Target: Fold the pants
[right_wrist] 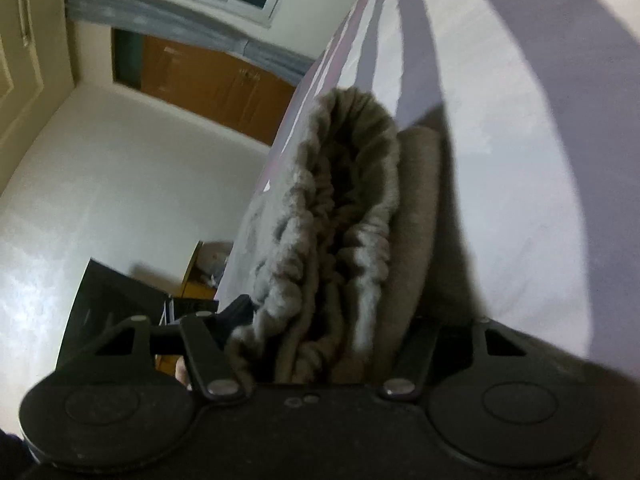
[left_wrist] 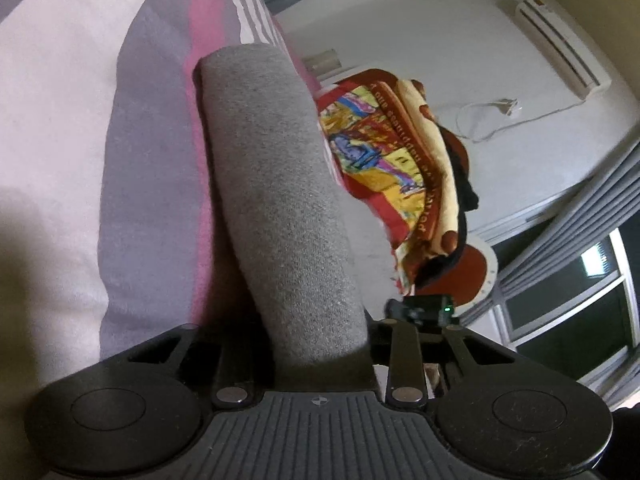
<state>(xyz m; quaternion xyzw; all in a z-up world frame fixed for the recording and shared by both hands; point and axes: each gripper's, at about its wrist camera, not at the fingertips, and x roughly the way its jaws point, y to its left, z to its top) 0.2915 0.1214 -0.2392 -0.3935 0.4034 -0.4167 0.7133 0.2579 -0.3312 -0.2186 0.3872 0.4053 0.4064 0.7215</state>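
Pants (left_wrist: 276, 200), grey and fleecy, run straight out from the left tongs (left_wrist: 320, 354) in the left wrist view as a smooth folded band whose long axis follows the line the tongs point along, lying over the striped bed (left_wrist: 152, 152). The fingertips are buried under the cloth, so I cannot see them, but the fabric enters right at their root and the tongs read as nearly together, clamped on this end. A colourful blanket (left_wrist: 392, 168) is heaped beyond.

In the right wrist view the gathered elastic waistband (right_wrist: 340, 216) of the pants (right_wrist: 416, 208) stands bunched straight ahead of the right tongs (right_wrist: 324, 344), again lengthwise along their line, against the pale bed (right_wrist: 520, 160). The thick bundle fills the half-open gap; they seem clamped on it. Each hand has its own end, so the coming fold likely turns on carrying both ends together.
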